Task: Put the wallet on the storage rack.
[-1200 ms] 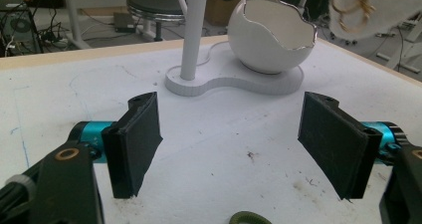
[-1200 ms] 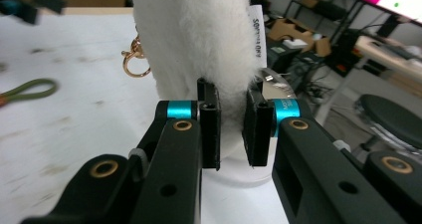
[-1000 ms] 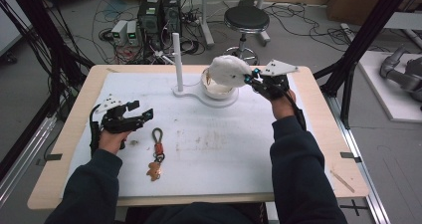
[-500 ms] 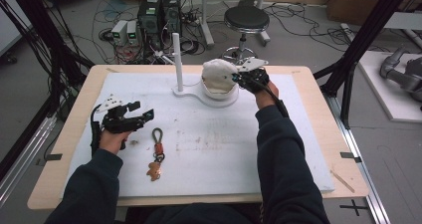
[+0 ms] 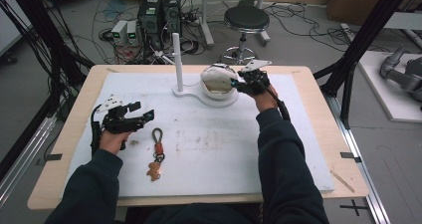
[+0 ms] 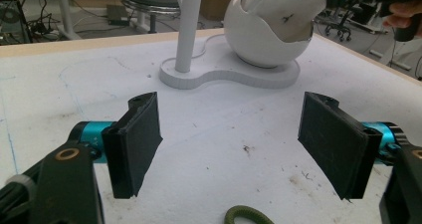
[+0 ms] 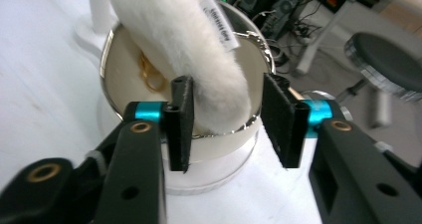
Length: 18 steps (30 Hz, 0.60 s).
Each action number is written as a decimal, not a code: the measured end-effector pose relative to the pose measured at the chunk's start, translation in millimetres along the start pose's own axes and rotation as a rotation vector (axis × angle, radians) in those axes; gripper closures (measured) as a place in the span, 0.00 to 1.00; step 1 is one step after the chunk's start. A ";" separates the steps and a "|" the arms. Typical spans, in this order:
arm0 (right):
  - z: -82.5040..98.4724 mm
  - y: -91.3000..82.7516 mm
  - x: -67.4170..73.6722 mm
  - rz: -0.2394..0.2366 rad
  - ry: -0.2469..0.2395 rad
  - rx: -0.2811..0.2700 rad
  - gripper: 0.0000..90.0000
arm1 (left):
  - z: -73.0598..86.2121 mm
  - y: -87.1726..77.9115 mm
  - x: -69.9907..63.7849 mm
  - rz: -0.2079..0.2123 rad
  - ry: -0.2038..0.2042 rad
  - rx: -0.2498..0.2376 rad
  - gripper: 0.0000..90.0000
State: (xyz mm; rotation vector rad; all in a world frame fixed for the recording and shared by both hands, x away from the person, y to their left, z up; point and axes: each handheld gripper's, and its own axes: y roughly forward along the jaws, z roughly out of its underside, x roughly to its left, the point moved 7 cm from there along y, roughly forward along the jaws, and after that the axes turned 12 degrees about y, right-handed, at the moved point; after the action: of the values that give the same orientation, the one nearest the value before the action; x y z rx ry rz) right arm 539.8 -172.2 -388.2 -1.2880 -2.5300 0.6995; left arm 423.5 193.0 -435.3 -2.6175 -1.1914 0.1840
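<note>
A white ball-shaped bowl stands on a white base with an upright pole at the table's far middle. A white plush piece lies across the bowl's mouth. My right gripper is at the bowl's right rim, open. In the right gripper view its jaws stand on either side of the plush's end, the left jaw touching it, with a gap at the right jaw. My left gripper rests open above the white mat, nothing between its jaws. A keychain lies just right of it.
Something gold lies inside the bowl. The keychain's green loop lies just below my left jaws. A white mat covers the wooden table. Beyond the far edge stand a stool and electronics on the floor.
My right gripper carried the plush piece leftward and down onto the bowl, and its jaws now stand apart. The left gripper has stayed still.
</note>
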 end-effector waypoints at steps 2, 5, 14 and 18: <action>-1.7 -4.7 -1.4 -0.015 0.026 -0.017 0.71 | 0.3 0.6 -0.5 0.002 0.001 0.002 0.27; -7.6 -16.2 -0.4 -0.070 0.082 -0.057 0.77 | 0.4 0.8 -0.9 0.003 0.000 0.004 0.27; -4.3 12.5 17.5 -0.050 0.087 -0.005 0.82 | 0.5 1.4 -0.5 0.001 -0.009 0.002 0.28; 1.9 13.1 14.1 -0.049 0.109 0.027 0.79 | 1.1 1.6 0.0 0.004 -0.010 0.004 0.28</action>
State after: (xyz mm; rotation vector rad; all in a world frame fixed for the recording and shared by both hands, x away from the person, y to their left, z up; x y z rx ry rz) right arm 539.9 -154.8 -396.7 -1.2170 -2.4473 0.6335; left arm 424.4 192.2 -436.8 -2.6183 -1.1881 0.1997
